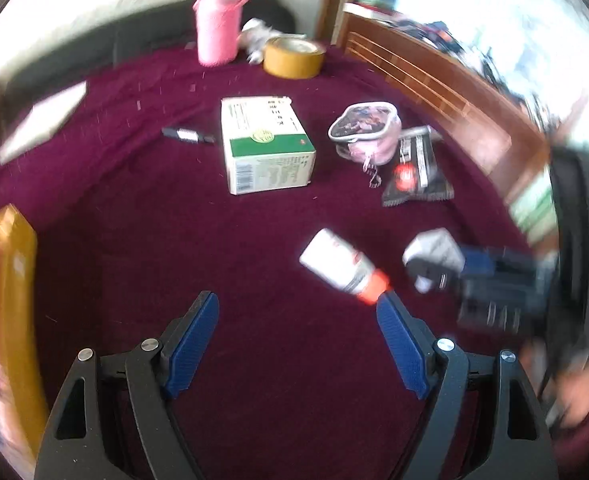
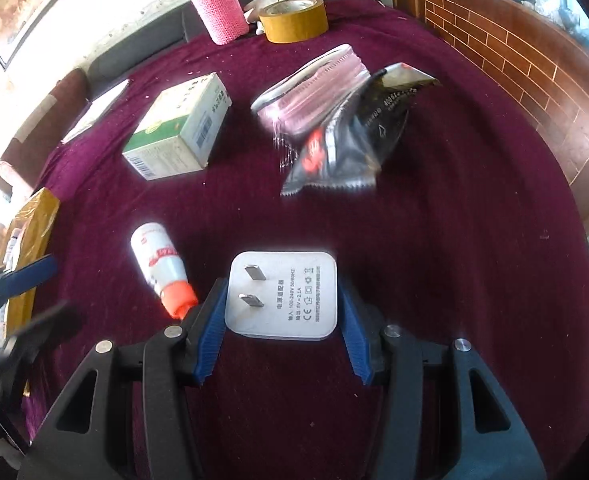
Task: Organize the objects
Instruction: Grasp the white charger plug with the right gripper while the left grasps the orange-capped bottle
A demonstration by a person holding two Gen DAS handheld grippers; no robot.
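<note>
Left wrist view: left gripper (image 1: 297,306) over the near part of the maroon-covered desk (image 1: 254,248), blue fingers (image 1: 192,344) spread wide with only cloth between them. Just past the right fingertip, a white bottle with an orange cap (image 1: 342,266) lying on its side, cap toward the gripper. Beside it, blurred, the right gripper (image 1: 446,276) carrying a white power adapter (image 1: 434,256). Toward the middle of the desk, a green-and-white box (image 1: 264,144), with a small dark stick-like item (image 1: 188,135) to its left. To its right a pink pouch (image 1: 364,132), touching a black snack packet (image 1: 416,168). At the far edge, a pink knitted bottle sleeve (image 1: 217,28) and a roll of tan tape (image 1: 293,57), close together. At the left edge, a yellow package (image 1: 14,312) and a white flat sheet (image 1: 42,120).

Right wrist view: right gripper (image 2: 281,298) pinching the white power adapter (image 2: 284,294) by its two sides, prongs facing the camera, low over the near part of the desk (image 2: 454,240). White bottle (image 2: 160,264) just left of the left pad, on the cloth. Left gripper's fingers (image 2: 34,272) visible at the left edge, beside the yellow package (image 2: 30,220). Box (image 2: 180,128), pouch (image 2: 314,92) and packet (image 2: 354,140) farther back; sleeve (image 2: 220,8) and tape (image 2: 296,20) at the far edge.
</note>
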